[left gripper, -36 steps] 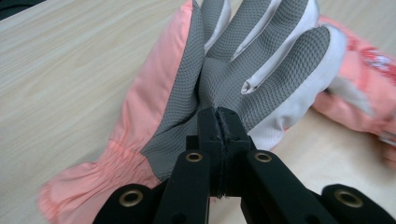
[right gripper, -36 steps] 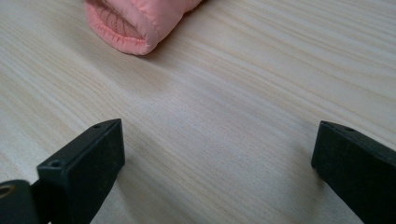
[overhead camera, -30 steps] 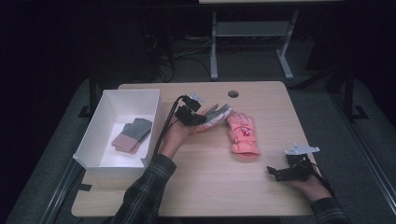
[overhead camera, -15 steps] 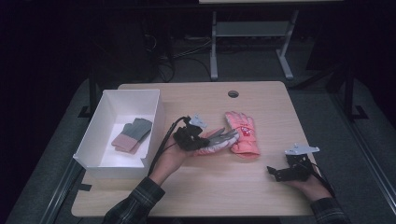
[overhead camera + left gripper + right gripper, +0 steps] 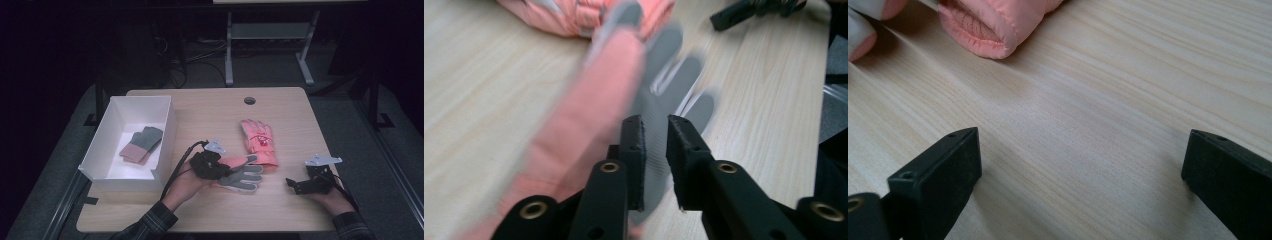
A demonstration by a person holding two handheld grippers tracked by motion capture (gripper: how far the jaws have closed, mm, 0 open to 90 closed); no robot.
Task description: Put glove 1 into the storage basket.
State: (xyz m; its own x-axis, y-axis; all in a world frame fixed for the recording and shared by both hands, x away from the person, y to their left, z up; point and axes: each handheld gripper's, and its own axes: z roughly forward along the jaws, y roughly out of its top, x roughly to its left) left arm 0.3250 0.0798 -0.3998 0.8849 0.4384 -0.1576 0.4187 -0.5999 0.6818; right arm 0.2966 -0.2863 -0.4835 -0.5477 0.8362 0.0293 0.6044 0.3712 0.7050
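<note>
Grey-palmed pink glove (image 5: pixel 243 175): lies palm up on the wooden table (image 5: pixel 210 102), just in front of its mate, the second pink glove (image 5: pixel 259 141); a second ago it was held farther back, beside that mate. Left gripper (image 5: pixel 226 172): has drawn nearer the person; jaws have just been parting, now narrowly apart with the glove between them, not pinched. Right gripper (image 5: pixel 291 183): unmoved, jaws spread wide over bare table. White box (image 5: pixel 165 135): holds a grey knit glove (image 5: pixel 141 144), unchanged.

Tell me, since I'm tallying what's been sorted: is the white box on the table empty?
No, in the high view the white box holds a folded pair of grey gloves with pink cuffs.
</note>
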